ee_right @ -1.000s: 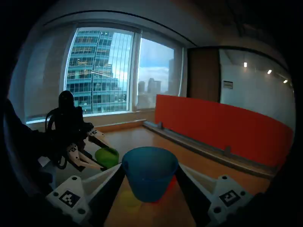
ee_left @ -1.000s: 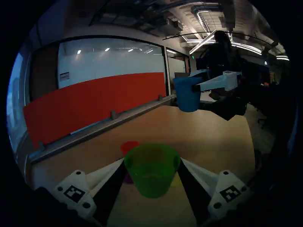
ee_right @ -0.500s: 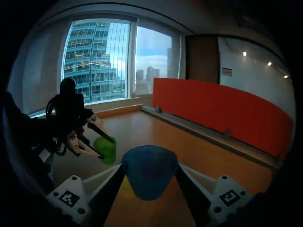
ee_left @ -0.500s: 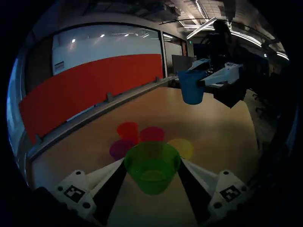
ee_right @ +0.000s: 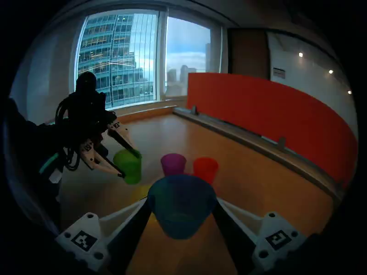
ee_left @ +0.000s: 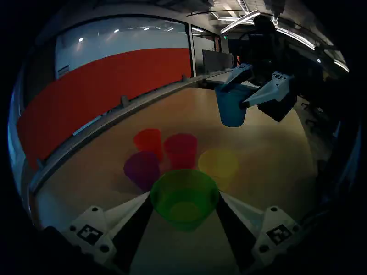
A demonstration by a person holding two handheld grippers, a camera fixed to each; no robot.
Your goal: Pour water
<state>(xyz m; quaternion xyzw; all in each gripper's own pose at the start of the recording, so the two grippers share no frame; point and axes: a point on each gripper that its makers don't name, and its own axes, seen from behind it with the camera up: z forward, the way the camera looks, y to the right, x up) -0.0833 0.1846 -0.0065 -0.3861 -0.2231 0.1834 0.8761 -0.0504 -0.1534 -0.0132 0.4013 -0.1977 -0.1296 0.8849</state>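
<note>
Cups (ee_left: 181, 149) on the tabletop (ee_left: 270, 151) now show more fully; my left gripper (ee_left: 184, 198) clamps the green cup (ee_left: 185, 208), right gripper (ee_right: 181, 201) the blue cup (ee_right: 181, 213).

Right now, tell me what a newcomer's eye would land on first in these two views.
The green cup gripped in the left gripper's jaws and the blue cup in the right gripper's jaws stand out first. Between them, on the wooden table, cluster a red cup, a magenta cup, a purple cup and a yellow cup. Behind runs a bright orange-red partition.
</note>
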